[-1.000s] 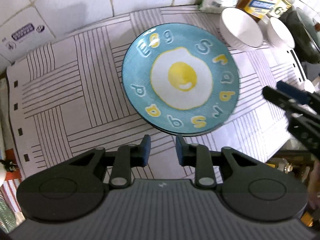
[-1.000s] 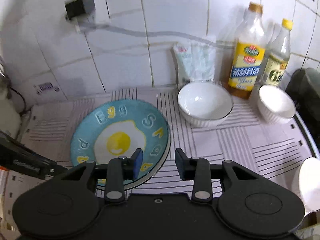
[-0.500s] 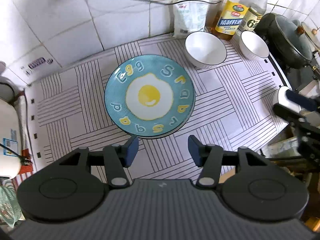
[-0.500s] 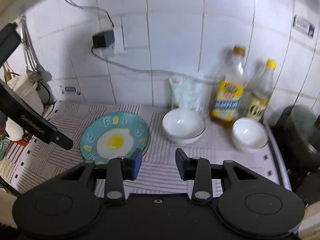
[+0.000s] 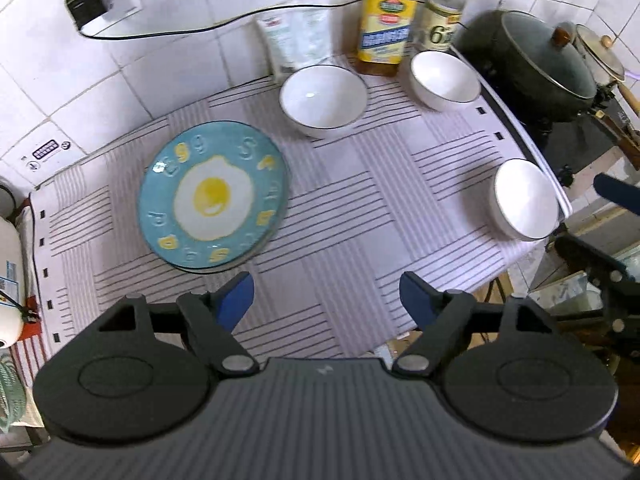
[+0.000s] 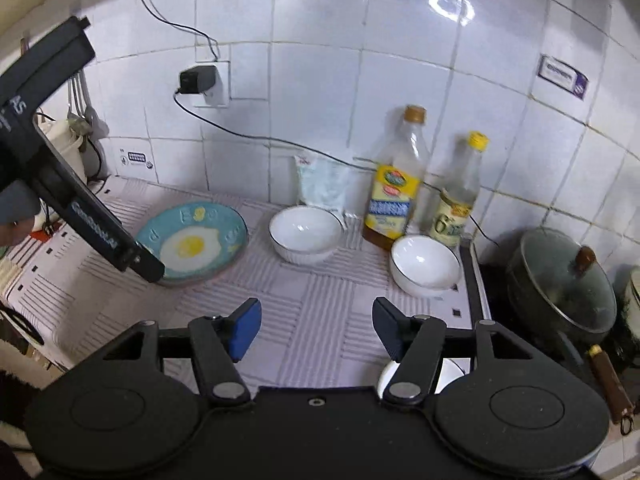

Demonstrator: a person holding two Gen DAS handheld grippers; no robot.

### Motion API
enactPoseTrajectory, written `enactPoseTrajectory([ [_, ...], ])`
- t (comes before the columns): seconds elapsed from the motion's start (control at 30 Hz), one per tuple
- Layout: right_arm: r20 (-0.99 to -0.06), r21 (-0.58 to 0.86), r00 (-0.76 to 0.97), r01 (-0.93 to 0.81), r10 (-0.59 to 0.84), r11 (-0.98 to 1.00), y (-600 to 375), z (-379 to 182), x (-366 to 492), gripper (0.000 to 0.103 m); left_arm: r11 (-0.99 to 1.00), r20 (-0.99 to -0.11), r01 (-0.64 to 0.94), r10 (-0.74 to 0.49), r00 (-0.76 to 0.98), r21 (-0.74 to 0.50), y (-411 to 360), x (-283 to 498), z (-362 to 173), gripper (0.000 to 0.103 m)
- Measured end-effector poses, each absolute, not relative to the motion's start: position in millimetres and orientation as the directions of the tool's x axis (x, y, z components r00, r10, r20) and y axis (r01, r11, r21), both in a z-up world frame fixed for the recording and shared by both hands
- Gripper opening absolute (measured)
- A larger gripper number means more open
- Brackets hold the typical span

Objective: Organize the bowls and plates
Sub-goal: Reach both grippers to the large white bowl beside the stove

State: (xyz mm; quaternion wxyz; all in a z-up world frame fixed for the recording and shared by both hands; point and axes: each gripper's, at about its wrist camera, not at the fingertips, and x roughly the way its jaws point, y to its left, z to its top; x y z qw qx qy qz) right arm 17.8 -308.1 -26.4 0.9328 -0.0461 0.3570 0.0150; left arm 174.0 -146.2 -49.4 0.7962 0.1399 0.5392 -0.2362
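A blue plate with a fried-egg picture [image 5: 214,208] lies on top of another plate on the striped mat [image 5: 340,216]; it also shows in the right wrist view [image 6: 196,242]. Three white bowls stand on the mat: one behind the plate [image 5: 322,100] [image 6: 306,234], one at the back right [image 5: 444,78] [image 6: 424,266], one at the front right edge [image 5: 524,200], partly hidden under my right gripper [image 6: 448,372]. My left gripper [image 5: 326,302] is open and empty, high above the mat's front. My right gripper [image 6: 316,326] is open and empty above the mat.
Two oil bottles [image 6: 396,184] [image 6: 458,196] and a white bag [image 6: 322,184] stand against the tiled wall. A dark lidded pot [image 6: 560,284] sits on the stove at the right. A plug and cable [image 6: 198,80] hang on the wall. A white appliance [image 5: 8,280] is at the left.
Both grippers have pulled up and back from the plate and opened wide. More of the counter, the third bowl and the pot have come into view.
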Motion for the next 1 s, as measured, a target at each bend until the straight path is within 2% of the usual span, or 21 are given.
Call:
enactPoseTrajectory([
  [0.1, -0.676, -0.062, 0.737, -0.045, -0.008, 0.997, -327.0, -32.9, 8.8, 0.069, 0.85, -0.92, 0.526, -0.233, 0.315, -0.035, -160.0, 165.3, -50.2, 0.091],
  [0.17, -0.673, -0.055, 0.74, -0.047, -0.003, 0.997, -338.0, -37.9, 5.0, 0.074, 0.847, -0.916, 0.531, -0.236, 0.323, -0.03, -169.8, 159.5, -52.4, 0.092],
  [0.3, -0.654, -0.042, 0.757, -0.03, -0.005, 0.999, -356.5, -50.8, -3.7, 0.092, 0.844, -0.916, 0.536, -0.229, 0.329, -0.019, -188.6, 154.3, -62.5, 0.095],
  [0.57, -0.724, -0.032, 0.689, 0.017, -0.035, 0.999, -388.1, -102.8, -3.1, 0.092, 0.826, -0.945, 0.561, -0.221, 0.242, -0.05, -229.1, 158.3, -87.3, 0.095],
  [0.67, -0.744, -0.049, 0.665, 0.038, -0.062, 0.998, -396.7, -130.8, -4.5, 0.092, 0.809, -0.919, 0.579, -0.298, 0.259, -0.099, -243.0, 159.5, -100.0, 0.095],
  [0.77, -0.727, -0.095, 0.681, 0.032, -0.091, 0.995, -401.9, -161.9, -8.5, 0.092, 0.805, -0.89, 0.578, -0.353, 0.289, -0.132, -256.9, 158.5, -118.9, 0.095],
  [0.93, -0.737, -0.06, 0.673, 0.024, -0.061, 0.998, -417.0, -205.0, -9.3, 0.092, 0.791, -0.879, 0.585, -0.395, 0.268, -0.178, -285.8, 158.6, -151.2, 0.095],
  [1.0, -0.712, -0.04, 0.701, 0.031, -0.05, 0.999, -421.9, -214.2, -8.4, 0.092, 0.771, -0.875, 0.601, -0.423, 0.236, -0.211, -297.7, 159.7, -162.6, 0.092],
])
